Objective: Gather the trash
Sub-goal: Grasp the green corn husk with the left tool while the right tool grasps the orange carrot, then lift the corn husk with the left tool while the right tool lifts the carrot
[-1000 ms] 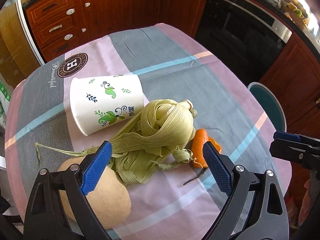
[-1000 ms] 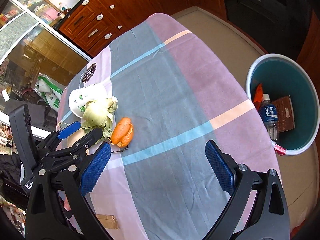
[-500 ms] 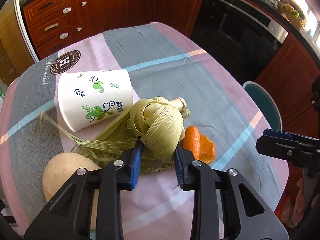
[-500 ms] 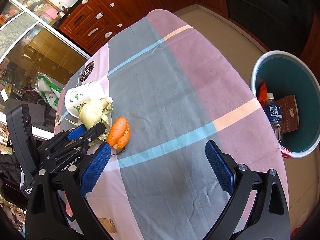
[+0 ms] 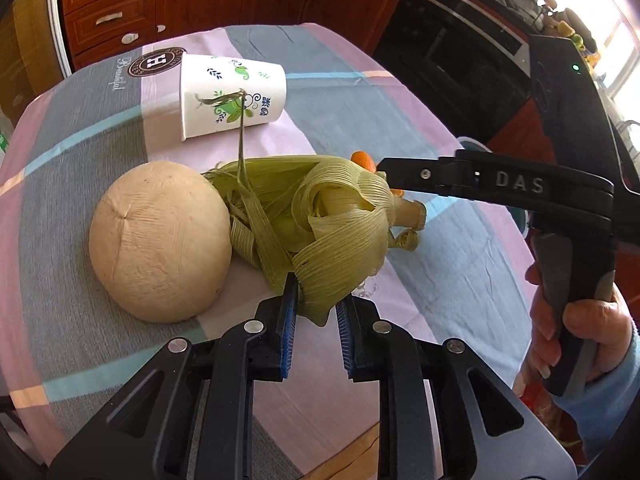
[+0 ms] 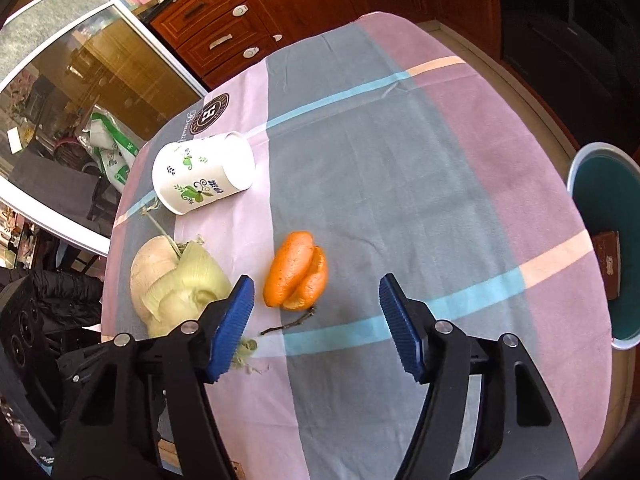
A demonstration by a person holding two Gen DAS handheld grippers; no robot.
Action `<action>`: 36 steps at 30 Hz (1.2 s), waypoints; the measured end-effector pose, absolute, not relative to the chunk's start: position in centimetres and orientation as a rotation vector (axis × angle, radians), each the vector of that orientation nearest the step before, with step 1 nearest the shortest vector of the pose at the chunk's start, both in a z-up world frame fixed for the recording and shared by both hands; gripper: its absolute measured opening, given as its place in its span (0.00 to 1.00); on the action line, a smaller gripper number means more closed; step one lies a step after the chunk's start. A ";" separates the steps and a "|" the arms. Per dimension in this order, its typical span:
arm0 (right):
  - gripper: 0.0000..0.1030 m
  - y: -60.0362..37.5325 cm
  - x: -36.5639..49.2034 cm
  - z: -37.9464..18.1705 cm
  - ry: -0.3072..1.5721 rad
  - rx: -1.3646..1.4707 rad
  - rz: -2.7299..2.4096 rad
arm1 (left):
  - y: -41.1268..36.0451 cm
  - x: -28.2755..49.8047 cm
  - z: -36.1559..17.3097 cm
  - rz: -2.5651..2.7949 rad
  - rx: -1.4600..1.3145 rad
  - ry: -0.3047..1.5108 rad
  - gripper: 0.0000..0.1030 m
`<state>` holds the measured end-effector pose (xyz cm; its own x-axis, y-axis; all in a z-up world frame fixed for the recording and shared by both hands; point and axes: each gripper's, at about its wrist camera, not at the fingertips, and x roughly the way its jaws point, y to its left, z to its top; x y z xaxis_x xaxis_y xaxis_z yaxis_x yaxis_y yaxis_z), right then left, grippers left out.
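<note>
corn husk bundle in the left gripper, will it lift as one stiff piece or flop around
Probably floppy: the corn husk bundle is loose curled ribbons, and the left gripper pinches only one hanging end. Likely light, being thin leaves. A long strand reaches across the paper cup, so it may trail or snag on lifting.

The counter is covered by a matt woven checked cloth in grey, pink and blue. A smooth white printed paper cup is shown. Dry, ribbed, fibrous green corn husks are seen beside a rough, matt beige rounded shell. A dimpled orange peel is shown. Ridged blue pads are fitted in matt black plastic.
</note>
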<state>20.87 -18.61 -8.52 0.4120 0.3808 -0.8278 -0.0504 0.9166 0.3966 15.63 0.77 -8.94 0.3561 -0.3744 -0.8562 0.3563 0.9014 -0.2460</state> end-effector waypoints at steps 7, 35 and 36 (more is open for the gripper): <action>0.24 -16.0 21.7 -9.4 1.137 0.270 0.305 | 1.1 15.1 -9.1 -0.444 -0.011 1.107 0.49; 0.20 -24.8 16.8 -8.9 1.108 0.453 0.249 | -5.7 16.8 -9.6 -0.391 0.169 1.137 0.16; 0.20 -25.2 16.5 -8.7 1.102 0.459 0.248 | -5.8 16.5 -9.2 -0.389 0.174 1.124 0.15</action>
<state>16.53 -25.17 -8.72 0.4370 0.4142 -0.7984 0.0321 0.8799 0.4741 16.46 -5.81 -9.19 0.3736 -0.2152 -0.9023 0.3880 0.9198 -0.0588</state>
